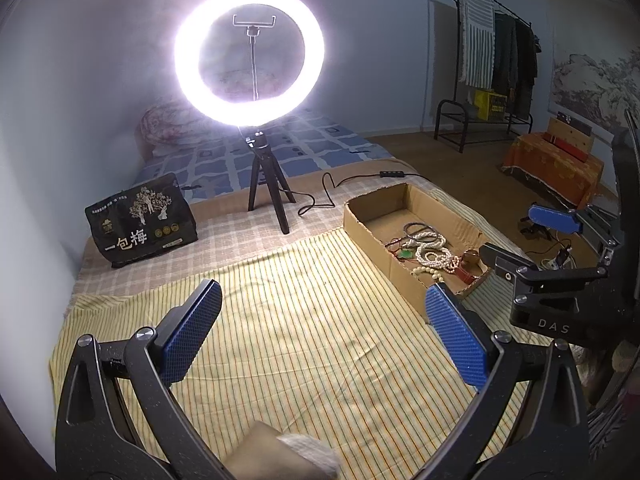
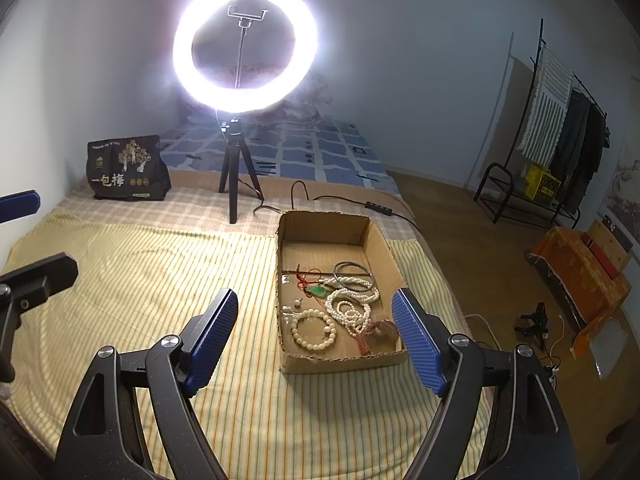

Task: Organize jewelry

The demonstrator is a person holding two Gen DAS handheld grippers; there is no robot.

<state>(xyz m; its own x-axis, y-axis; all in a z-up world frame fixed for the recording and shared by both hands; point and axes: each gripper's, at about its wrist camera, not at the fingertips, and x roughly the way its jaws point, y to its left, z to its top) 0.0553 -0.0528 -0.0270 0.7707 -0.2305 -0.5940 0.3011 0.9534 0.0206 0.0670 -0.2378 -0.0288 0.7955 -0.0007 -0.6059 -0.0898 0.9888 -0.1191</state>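
A shallow cardboard box (image 2: pixel 292 360) lies on the yellow striped cloth (image 2: pixel 160 280). It holds a long white bead necklace (image 2: pixel 352 310), a cream bead bracelet (image 2: pixel 314 332), a green pendant on red cord (image 2: pixel 317 290), grey bangles (image 2: pixel 354 274) and a red-brown piece (image 2: pixel 380 330). My right gripper (image 2: pixel 320 336) is open and empty, hovering just in front of the box. My left gripper (image 1: pixel 324 332) is open and empty over bare cloth, left of the box (image 1: pixel 368 232). The right gripper also shows in the left wrist view (image 1: pixel 520 240) beside the box.
A lit ring light on a black tripod (image 2: pixel 234 184) stands behind the box, its cable (image 2: pixel 360 202) trailing right. A black printed bag (image 2: pixel 126 170) sits at the back left. The bed edge drops to the floor on the right, with a clothes rack (image 2: pixel 560 140).
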